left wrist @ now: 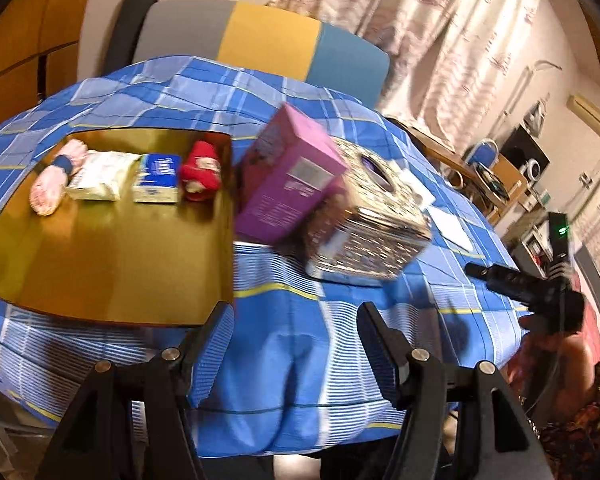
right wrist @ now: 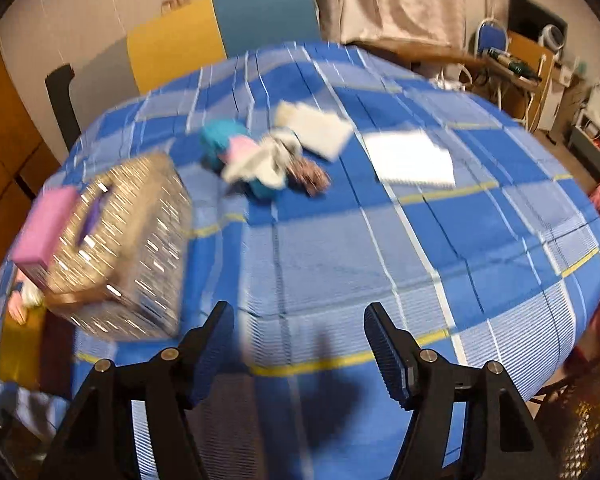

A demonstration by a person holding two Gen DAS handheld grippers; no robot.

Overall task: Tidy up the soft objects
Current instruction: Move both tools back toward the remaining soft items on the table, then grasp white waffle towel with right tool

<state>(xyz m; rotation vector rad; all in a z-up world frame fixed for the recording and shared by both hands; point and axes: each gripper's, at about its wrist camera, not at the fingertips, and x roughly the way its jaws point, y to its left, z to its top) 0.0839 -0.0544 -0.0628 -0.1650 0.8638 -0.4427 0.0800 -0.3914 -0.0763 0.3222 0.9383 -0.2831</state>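
On the gold tray (left wrist: 112, 264) near the table's left edge, a pink sock roll (left wrist: 52, 184), white pack (left wrist: 100, 176), blue tissue pack (left wrist: 158, 178) and red sock (left wrist: 200, 176) lie in a row along its far side, long axes pointing away, while left gripper (left wrist: 296, 344) and right gripper (right wrist: 300, 348) hover empty, jaws apart.

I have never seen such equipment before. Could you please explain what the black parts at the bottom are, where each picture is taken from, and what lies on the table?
A person holds two hand grippers, each carrying a camera looking along its fingers. The left gripper and right gripper are both open and empty. On the blue checked tablecloth lies a gold tray holding a red soft toy, a blue-white tissue pack and other soft items. Beside it stand a purple carton and a shiny silver tissue box. Loose cloths lie further away.
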